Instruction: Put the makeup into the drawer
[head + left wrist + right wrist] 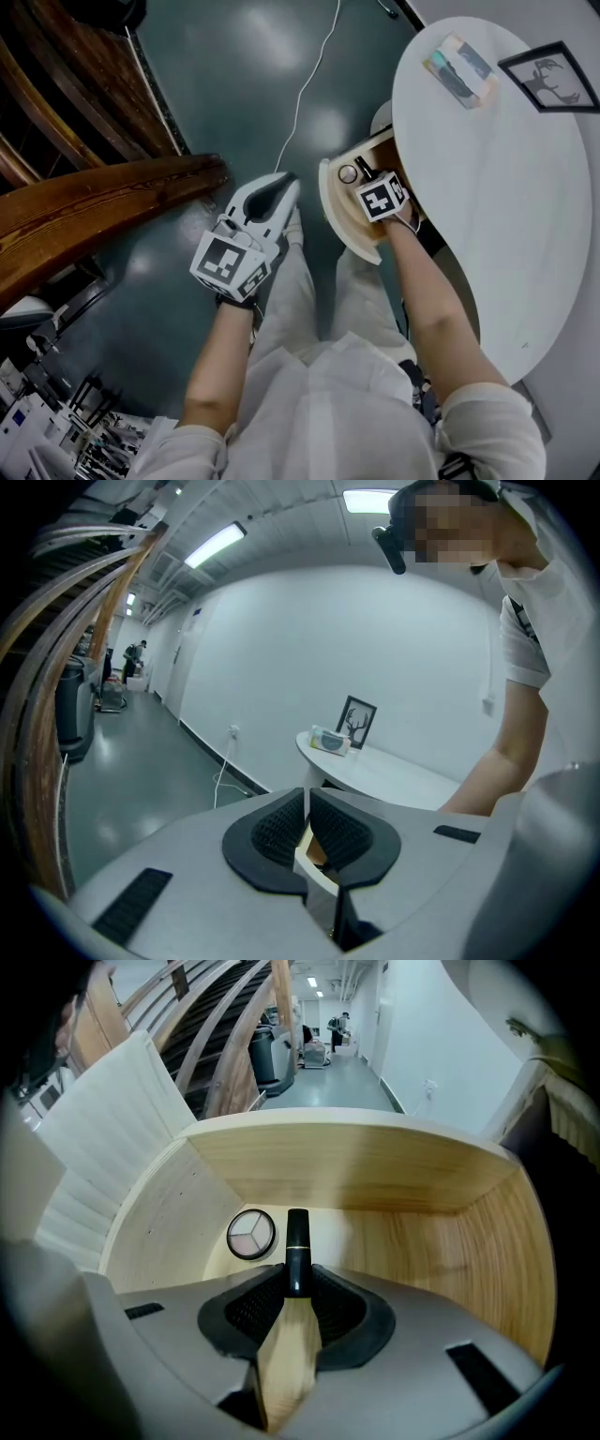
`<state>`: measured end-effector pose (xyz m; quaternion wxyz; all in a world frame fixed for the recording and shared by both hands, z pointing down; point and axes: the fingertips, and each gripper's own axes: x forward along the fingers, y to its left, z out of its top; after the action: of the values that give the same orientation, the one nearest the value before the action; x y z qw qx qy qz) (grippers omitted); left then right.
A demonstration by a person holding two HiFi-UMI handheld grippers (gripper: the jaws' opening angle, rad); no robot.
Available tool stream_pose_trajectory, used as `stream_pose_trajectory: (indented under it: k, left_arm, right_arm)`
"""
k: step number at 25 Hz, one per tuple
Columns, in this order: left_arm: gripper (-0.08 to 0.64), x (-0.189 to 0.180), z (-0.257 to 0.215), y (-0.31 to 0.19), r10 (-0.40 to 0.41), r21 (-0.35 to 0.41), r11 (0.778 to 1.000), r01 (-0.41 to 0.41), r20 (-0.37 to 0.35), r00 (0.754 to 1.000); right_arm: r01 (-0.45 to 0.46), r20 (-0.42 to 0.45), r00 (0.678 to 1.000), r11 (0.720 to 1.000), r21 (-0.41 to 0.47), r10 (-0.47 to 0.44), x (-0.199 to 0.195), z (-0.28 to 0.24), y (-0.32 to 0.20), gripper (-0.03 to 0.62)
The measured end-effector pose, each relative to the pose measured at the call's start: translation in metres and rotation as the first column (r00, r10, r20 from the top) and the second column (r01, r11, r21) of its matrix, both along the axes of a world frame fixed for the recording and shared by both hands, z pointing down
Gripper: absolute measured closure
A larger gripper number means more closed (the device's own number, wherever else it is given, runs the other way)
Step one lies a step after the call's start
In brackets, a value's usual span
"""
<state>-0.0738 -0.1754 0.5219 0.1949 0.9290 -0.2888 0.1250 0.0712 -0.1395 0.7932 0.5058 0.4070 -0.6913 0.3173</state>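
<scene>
Lipstick point(296, 1246) clamped in right gripper point(296, 1286) jaws — above drawer point(375, 1176), compact point(250, 1235) inside

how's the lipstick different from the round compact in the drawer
The lipstick is a slim black tube with a thin band; the compact is a flat round disc with pale wedges. The lipstick is clamped in the right gripper; the compact lies loose on the drawer floor. Both are makeup.

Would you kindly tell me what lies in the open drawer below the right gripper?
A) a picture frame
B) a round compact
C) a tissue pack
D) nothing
B: the right gripper view shows a round compact on the drawer floor, beyond the lipstick clamped in the right gripper.
</scene>
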Motion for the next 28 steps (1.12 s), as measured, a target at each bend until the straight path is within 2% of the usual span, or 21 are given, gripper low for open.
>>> stream_pose_trajectory:
  k: [6,15,28]
  left_arm:
    - [0.529,-0.002,0.002,-0.001,0.0,0.004,1.0,0.0,0.001,1.0]
    - [0.528,-0.002,-0.005,-0.006,0.0,0.007,1.0,0.0,-0.012,1.0]
    - [0.529,0.001,-0.043,-0.014,0.021,0.037,0.999,-0.02,-0.041,0.999]
  right_arm:
    - [0.03,-0.014,0.999,1.0,0.008,-0.03,0.0,0.002,-0.002,0.505]
    - [0.007,0.004,1.0,0.999,0.033,-0.007,-0.006,-0.018,-0.003,0.489]
    - [-0.066,0.101,0.993,0.993,0.097,0.056,-0.03,-0.108,0.012,0.499]
